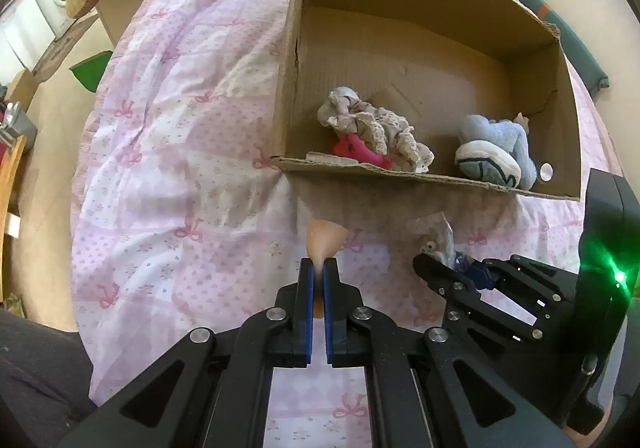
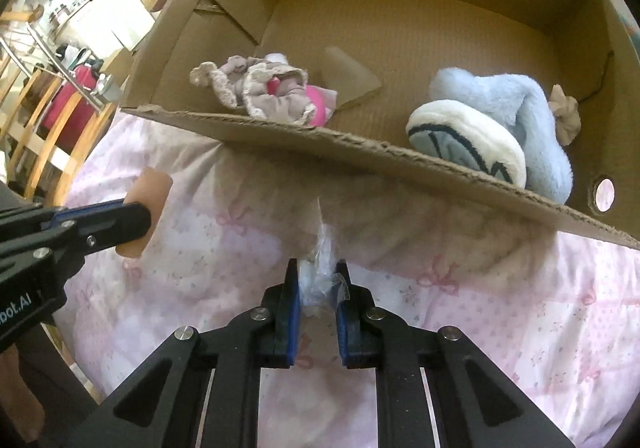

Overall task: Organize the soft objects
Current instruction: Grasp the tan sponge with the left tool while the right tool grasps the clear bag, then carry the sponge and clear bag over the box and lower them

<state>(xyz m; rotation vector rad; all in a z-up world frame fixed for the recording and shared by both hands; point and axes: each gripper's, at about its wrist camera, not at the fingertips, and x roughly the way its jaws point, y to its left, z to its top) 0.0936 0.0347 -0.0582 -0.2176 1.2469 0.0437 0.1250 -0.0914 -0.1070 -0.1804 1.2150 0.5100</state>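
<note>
Your cardboard box [image 2: 280, 135] already holds a frilly cloth [image 2: 260, 87] and blue plush slipper [image 2: 500, 119]. Your left gripper [image 1: 319, 268] pinches a peach soft piece [image 1: 326, 234], your right gripper [image 2: 318, 280] clamps a clear crinkly bag [image 2: 322, 272]; both items are yet to go in.

Left gripper [image 1: 319, 268]: two matte black fingers [image 1: 306, 312] faced inside with blue pads, carried on black linkage bars with triangular cut-outs and pinned by round silver bolts. Right gripper [image 2: 318, 272]: the same build, with black fingers [image 2: 286, 312], blue inner pads, silver pivot bolts and paired bars running back toward the camera. Seen from the left wrist, its black housing [image 1: 608, 248] bears a glowing green light. Seen from the right wrist, the left unit's body carries partial white lettering ending in "bot.AI". A dark grey garment [image 1: 36, 368] lies beside the left gripper's base.
</note>
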